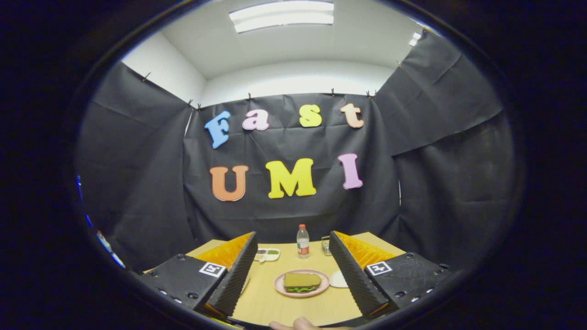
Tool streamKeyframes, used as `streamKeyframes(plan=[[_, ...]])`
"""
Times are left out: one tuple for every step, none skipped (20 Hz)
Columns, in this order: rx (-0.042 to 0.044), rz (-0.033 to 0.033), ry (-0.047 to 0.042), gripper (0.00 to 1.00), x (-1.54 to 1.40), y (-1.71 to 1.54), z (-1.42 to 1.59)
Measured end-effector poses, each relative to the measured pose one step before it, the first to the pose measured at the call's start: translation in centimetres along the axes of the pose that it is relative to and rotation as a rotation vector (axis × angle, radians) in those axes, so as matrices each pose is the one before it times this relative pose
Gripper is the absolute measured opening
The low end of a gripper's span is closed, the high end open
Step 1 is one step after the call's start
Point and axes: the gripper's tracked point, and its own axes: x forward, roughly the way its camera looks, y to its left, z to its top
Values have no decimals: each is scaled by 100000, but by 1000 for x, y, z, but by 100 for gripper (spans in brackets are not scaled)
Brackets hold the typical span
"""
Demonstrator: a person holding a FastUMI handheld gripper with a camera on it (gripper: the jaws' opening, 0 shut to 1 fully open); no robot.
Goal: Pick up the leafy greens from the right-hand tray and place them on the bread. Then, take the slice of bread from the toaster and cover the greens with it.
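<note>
Nearest the camera, a fingertip (300,324) of the person's hand pokes up at the close edge of the counter (270,307), a smooth, pale wood-look surface. Just above it, the tool (293,275) has its two fingers spread wide apart with nothing held between them; each finger is a wedge with a ridged, ribbed inner face and a square printed marker on its flat top.

Between the fingers, a little ahead of them, sits a round pink plate (280,285). On it rests the finished stack: a square, tan top slice of bread (301,279) with a soft matte look, and under it the leafy greens (300,289), whose frilly green edge sticks out along the near side. Whatever lies beneath the greens cannot be made out.

Just right of the plate, touching or almost touching its rim, a small white rounded dish (338,279) is partly hidden by the right finger. Farther back stands an upright clear plastic bottle (302,241) with a red cap and a label band. To its right is a small clear glass-like container (325,245); to its left lies a flat white tray (268,254) with small coloured pieces on it, beside the left finger.
</note>
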Motion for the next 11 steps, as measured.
streamKeyframes(plan=[[1253,244,155,95,-126,-150,246],[1051,114,585,95,-120,-401,130],[530,-22,923,95,202,-219,-32],[-233,-286,1494,95,286,-425,-240],[-876,-18,1793,95,284,-222,-361],[-1147,645,1540,95,374,-108,-314],[-1100,311,731,95,540,55,-169],[-1712,-71,811,95,363,-176,-139],[-1524,-93,554,95,387,-112,-157],[-1474,-110,134,95,371,-92,-103],[-1564,-654,-405,95,222,-138,34]])
